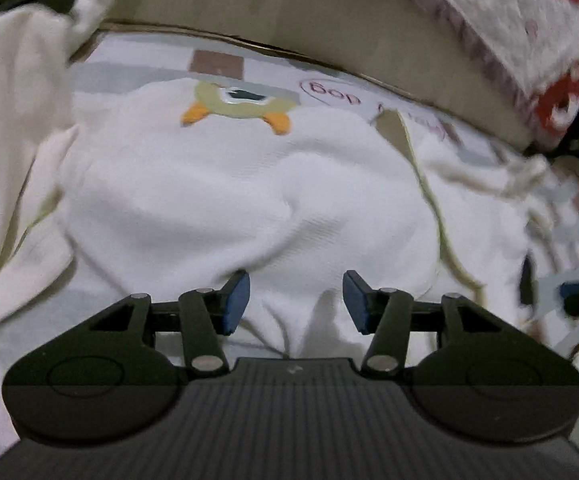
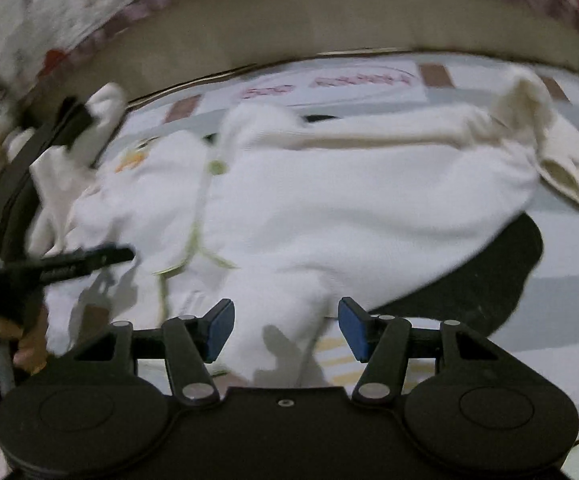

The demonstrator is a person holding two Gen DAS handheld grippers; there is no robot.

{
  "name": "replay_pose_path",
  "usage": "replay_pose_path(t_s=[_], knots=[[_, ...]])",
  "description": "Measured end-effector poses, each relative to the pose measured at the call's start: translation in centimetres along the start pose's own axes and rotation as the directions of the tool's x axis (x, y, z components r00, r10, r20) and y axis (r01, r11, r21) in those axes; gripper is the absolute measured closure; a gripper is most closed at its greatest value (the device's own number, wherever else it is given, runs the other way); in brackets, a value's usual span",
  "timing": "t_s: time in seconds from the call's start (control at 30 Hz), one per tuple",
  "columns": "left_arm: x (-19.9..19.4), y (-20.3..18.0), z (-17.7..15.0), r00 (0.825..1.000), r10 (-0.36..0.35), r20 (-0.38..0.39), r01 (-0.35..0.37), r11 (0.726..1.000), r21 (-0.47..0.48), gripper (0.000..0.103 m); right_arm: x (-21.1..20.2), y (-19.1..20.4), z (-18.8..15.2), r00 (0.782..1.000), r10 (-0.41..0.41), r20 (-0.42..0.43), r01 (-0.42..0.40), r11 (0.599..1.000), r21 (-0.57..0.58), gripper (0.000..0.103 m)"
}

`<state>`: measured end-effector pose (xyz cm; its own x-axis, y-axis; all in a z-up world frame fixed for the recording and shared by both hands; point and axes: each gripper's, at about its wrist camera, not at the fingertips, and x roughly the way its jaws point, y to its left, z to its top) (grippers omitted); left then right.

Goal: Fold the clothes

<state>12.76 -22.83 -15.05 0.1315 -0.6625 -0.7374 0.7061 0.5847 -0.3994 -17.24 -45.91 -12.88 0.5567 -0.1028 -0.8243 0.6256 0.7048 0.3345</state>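
Observation:
A white baby garment (image 1: 217, 200) with a green and orange animal patch (image 1: 241, 108) lies spread on a checked bedsheet (image 1: 137, 72). My left gripper (image 1: 296, 304) is open low over its near hem, and cloth lies between the blue pads without being pinched. One sleeve (image 1: 21, 92) stands up blurred at the left. In the right wrist view the same garment (image 2: 349, 208) stretches across, its other sleeve (image 2: 525, 100) out to the right. My right gripper (image 2: 286, 330) is open over a fold of the hem. The left gripper's fingers (image 2: 89, 258) show at the left edge.
A dark garment (image 2: 489, 280) lies under the white one at the right. A beige bed edge (image 2: 289, 24) runs along the back, with a floral quilt (image 1: 529, 32) above it. A hand (image 2: 25, 344) shows at the left. The sheet carries pink printed lettering (image 2: 329, 82).

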Motion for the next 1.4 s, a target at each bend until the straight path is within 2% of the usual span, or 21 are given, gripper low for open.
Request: replay_pose_path(t_s=[0.07,0.23,0.4,0.53,0.6,0.7,0.77,0.9,0.93,1.0,1.03,1.07,1.1,1.13,1.17,1.2,1.27,1.33,1.4], knots=[[-1.3,0.8,-0.3,0.997,-0.072,-0.003,0.071,0.996,-0.054,0.052,0.5,0.3,-0.2,1.000,0.010,0.008,-0.010,1.000,0.011,0.038],[-2.8,3.4,-2.3,0.998,-0.049,-0.032,0.044,0.989,-0.139,0.052,1.8,0.9,-0.7,0.999,0.034,0.030,-0.035,0.999,0.040,0.038],[-3.3,3.2,-2.7,0.997,-0.071,-0.016,0.066,0.978,-0.199,0.050,3.0,1.3,-1.3,0.997,0.058,0.051,-0.061,0.996,0.071,0.038],[-2.2,1.2,-3.3,0.999,-0.009,-0.030,0.006,0.995,-0.098,0.048,3.5,0.3,-2.3,0.995,0.080,0.059,-0.087,0.990,0.112,0.037],[-2.0,1.1,-3.4,1.000,0.022,-0.014,-0.023,0.993,-0.114,0.048,3.8,-0.2,-2.8,0.994,0.092,0.063,-0.099,0.986,0.132,0.037],[-2.1,1.0,-3.6,0.999,0.001,0.038,0.005,0.990,-0.144,0.048,4.1,-0.9,-3.5,0.992,0.108,0.070,-0.118,0.980,0.162,0.033],[-1.7,1.1,-3.9,0.997,-0.063,0.033,0.068,0.978,-0.198,0.046,4.4,-1.4,-4.0,0.990,0.119,0.074,-0.131,0.974,0.183,0.033],[-0.1,0.1,-5.6,0.997,-0.069,0.019,0.072,0.951,-0.302,0.045,4.9,-2.4,-5.1,0.986,0.141,0.085,-0.156,0.962,0.222,0.032],[0.2,-0.8,-6.1,1.000,-0.003,0.020,0.009,0.964,-0.267,0.047,5.0,-2.6,-5.3,0.985,0.146,0.087,-0.163,0.959,0.232,0.032],[0.9,-2.8,-6.7,0.997,0.055,0.050,-0.046,0.985,-0.163,0.044,5.3,-2.4,-5.4,0.979,0.162,0.122,-0.183,0.966,0.185,0.031],[1.2,-3.7,-6.8,0.995,0.076,0.059,-0.069,0.992,-0.110,0.043,5.4,-2.0,-5.3,0.978,0.162,0.131,-0.181,0.973,0.144,0.036],[1.5,-4.6,-7.0,0.993,0.095,0.068,-0.092,0.994,-0.057,0.043,5.5,-1.4,-5.2,0.978,0.158,0.134,-0.172,0.980,0.096,0.045],[1.7,-5.0,-7.2,0.991,0.109,0.081,-0.107,0.994,-0.035,0.044,5.4,-1.0,-5.1,0.979,0.150,0.136,-0.158,0.986,0.050,0.071],[1.9,-5.3,-7.3,0.988,0.123,0.094,-0.122,0.992,-0.015,0.052,5.3,-0.6,-4.9,0.981,0.134,0.138,-0.136,0.991,0.004,0.090],[1.7,-5.4,-7.3,0.986,0.135,0.100,-0.135,0.991,-0.005,0.084,4.9,-0.4,-4.7,0.981,0.128,0.149,-0.124,0.992,-0.035,0.092],[0.8,-5.6,-7.0,0.985,0.129,0.113,-0.132,0.991,0.019,0.095,4.2,-0.5,-4.5,0.977,0.132,0.166,-0.123,0.990,-0.064,0.095],[-1.0,-6.1,-6.3,0.984,0.114,0.139,-0.124,0.990,0.070,0.097,2.5,-0.5,-3.7,0.971,0.146,0.190,-0.129,0.986,-0.103,0.096],[-3.8,-7.1,-5.4,0.969,0.155,0.190,-0.179,0.977,0.114,0.097,0.4,-0.8,-2.8,0.962,0.191,0.197,-0.162,0.975,-0.153,0.096],[-7.2,-7.9,-4.3,0.957,0.160,0.244,-0.195,0.973,0.126,0.097,-2.3,-1.1,-1.4,0.955,0.232,0.186,-0.193,0.960,-0.203,0.096]])
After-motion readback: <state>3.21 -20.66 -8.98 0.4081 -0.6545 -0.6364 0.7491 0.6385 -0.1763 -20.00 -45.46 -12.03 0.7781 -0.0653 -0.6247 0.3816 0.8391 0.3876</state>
